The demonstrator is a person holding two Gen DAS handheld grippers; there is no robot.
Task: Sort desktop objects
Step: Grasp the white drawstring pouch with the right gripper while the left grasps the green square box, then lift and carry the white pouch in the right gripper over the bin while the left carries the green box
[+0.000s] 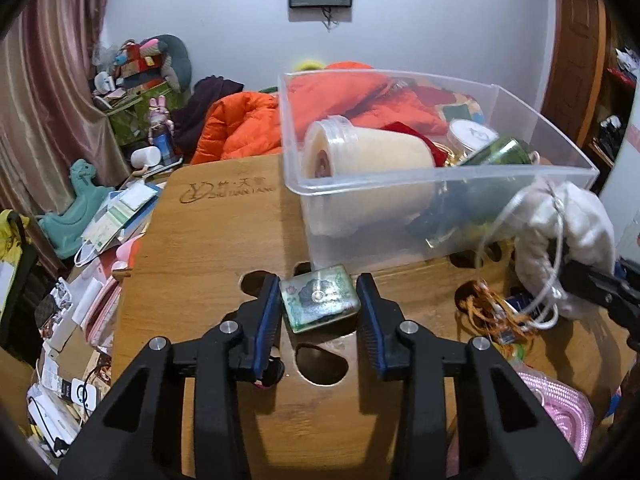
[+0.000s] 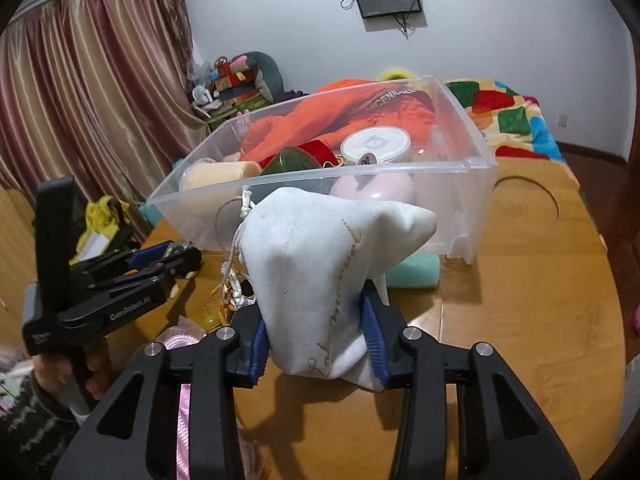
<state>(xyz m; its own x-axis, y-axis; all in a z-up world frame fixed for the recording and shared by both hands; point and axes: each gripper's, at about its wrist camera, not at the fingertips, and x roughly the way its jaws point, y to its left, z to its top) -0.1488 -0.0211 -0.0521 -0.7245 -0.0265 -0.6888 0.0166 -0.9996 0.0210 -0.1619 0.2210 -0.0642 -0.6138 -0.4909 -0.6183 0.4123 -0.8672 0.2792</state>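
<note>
Right gripper [image 2: 318, 344] is pinching the white pouch [image 2: 320, 264] just in front of the bin [image 2: 320, 184] — next judged: lifting it over the near rim and releasing. Left gripper [image 1: 318, 312] is standing spread around the small tin [image 1: 318, 298] on the table [image 1: 208, 240], not yet squeezing. Bin is filling up — room left toward its right end.
</note>
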